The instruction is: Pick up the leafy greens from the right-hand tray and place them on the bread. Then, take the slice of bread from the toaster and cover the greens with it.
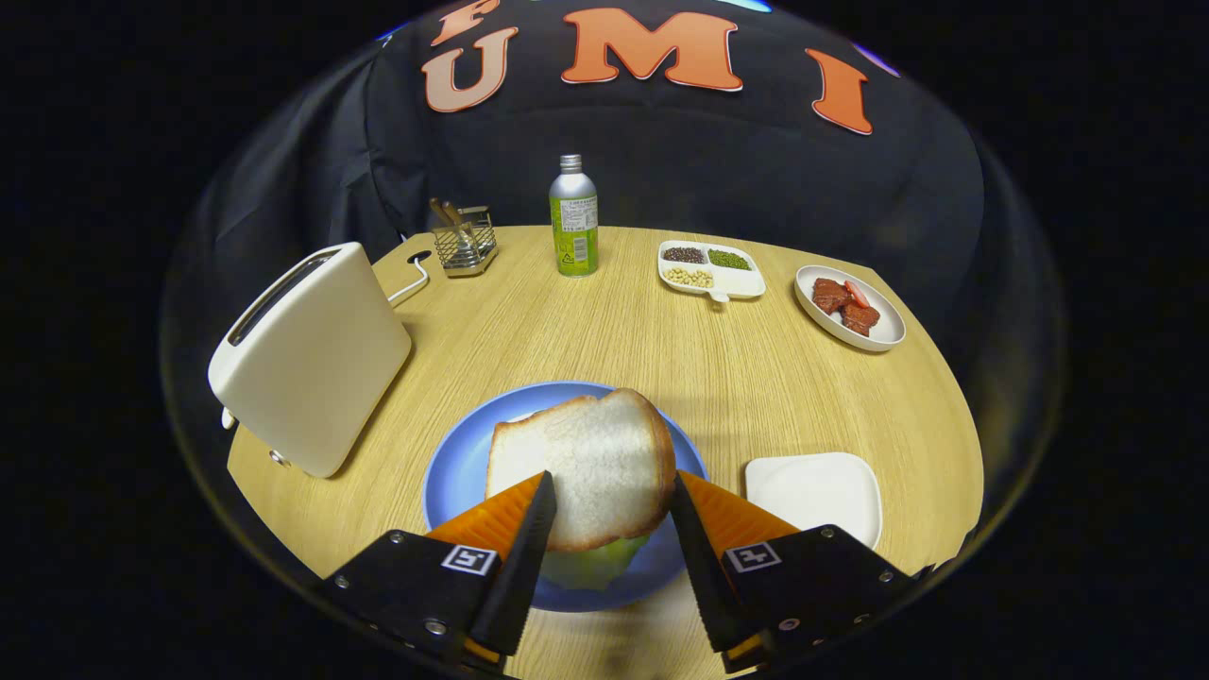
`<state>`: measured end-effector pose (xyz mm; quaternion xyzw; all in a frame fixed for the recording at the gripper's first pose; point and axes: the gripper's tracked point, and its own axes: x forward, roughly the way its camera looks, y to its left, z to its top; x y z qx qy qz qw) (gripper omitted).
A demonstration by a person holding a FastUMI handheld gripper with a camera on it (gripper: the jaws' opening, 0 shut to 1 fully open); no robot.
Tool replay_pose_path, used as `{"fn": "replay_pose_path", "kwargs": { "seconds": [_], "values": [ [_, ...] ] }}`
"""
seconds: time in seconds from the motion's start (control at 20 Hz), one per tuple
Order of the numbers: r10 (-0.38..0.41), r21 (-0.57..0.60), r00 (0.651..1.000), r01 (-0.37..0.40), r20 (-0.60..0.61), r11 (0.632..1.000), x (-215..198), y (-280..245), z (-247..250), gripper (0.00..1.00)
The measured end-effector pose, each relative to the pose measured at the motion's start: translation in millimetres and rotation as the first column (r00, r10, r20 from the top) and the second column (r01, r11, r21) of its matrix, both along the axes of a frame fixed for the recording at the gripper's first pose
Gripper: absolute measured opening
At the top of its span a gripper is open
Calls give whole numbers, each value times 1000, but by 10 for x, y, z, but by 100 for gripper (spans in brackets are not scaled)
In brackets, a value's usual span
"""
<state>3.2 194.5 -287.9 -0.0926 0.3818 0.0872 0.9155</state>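
Sitting between the two orange fingers (510, 515) of the gripper (609, 515) is the slice of bread (586, 467), low in the middle of the frame. The jaws are standing spread, flanking its sides; can't tell if they're actually pressing it. Leafy greens (590, 567) are peeking out under the bread on the blue plate (453, 472). The green bottle (573, 219) up top is wearing a label, too small to read. The toaster (307, 354) is sitting at the left, and the white tray (817, 491) is lying lower right.
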Motion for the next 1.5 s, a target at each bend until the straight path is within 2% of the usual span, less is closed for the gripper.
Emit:
{"fn": "replay_pose_path", "kwargs": {
  "seconds": [0.15, 0.3, 0.6, 1.0, 1.2, 1.5],
  "values": [
    [6, -2, 1000, -6, -7, 1000, -12, 0, 0, 90],
    [4, -10, 1000, -4, -5, 1000, -5, -43, 24, 98],
    [-5, -14, 998, 6, 55, 1000, 85, -199, 330, 98],
    [-45, 11, 981, 44, 189, 999, 295, -539, 1071, 98],
    [-70, 27, 962, 65, 264, 997, 368, -713, 1463, 98],
    [-107, 65, 913, 88, 394, 994, 448, -924, 2129, 97]
  ]
}}
